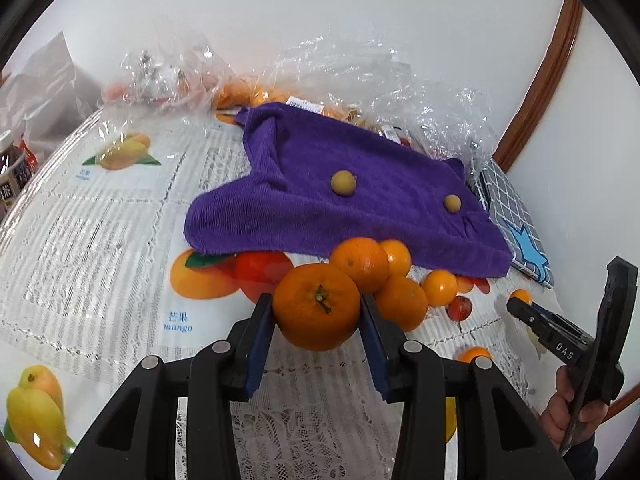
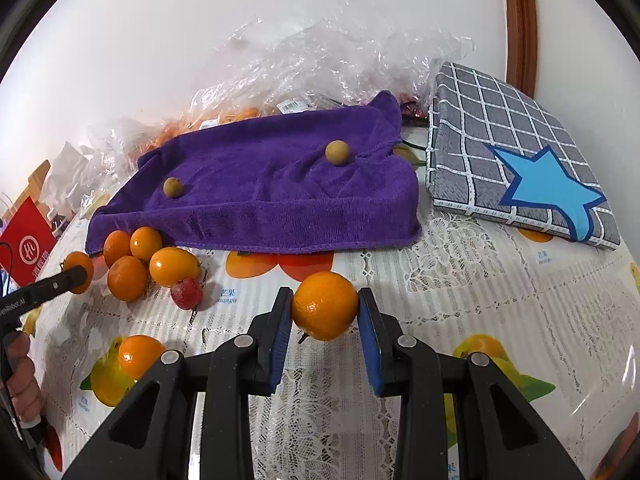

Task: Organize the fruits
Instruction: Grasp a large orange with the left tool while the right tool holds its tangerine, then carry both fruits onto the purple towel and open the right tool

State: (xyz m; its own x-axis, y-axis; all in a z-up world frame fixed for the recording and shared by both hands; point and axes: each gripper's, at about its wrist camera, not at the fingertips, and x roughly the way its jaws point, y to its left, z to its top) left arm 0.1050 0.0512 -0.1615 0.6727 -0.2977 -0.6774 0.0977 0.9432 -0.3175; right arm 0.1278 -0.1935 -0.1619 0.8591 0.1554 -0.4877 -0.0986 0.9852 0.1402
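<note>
My left gripper (image 1: 316, 304) is shut on a stemmed mandarin (image 1: 308, 320), held just above the fruit-print tablecloth (image 1: 100, 240). Right behind it lies a cluster of small oranges (image 1: 364, 264) with a red fruit (image 1: 459, 307), at the front edge of a purple towel (image 1: 360, 200). Two small tan round fruits (image 1: 343, 183) rest on the towel (image 2: 260, 184). My right gripper (image 2: 325, 300) is shut on a smaller orange (image 2: 325, 312), to the right of the cluster (image 2: 127, 278). One loose orange (image 2: 140, 356) lies near it.
A folded grey checked cloth with a blue star (image 2: 500, 140) lies right of the towel. Crumpled clear plastic bags (image 2: 320, 60) holding more fruit line the wall behind. A red box (image 2: 28, 244) and a jar (image 1: 12, 172) stand at the left.
</note>
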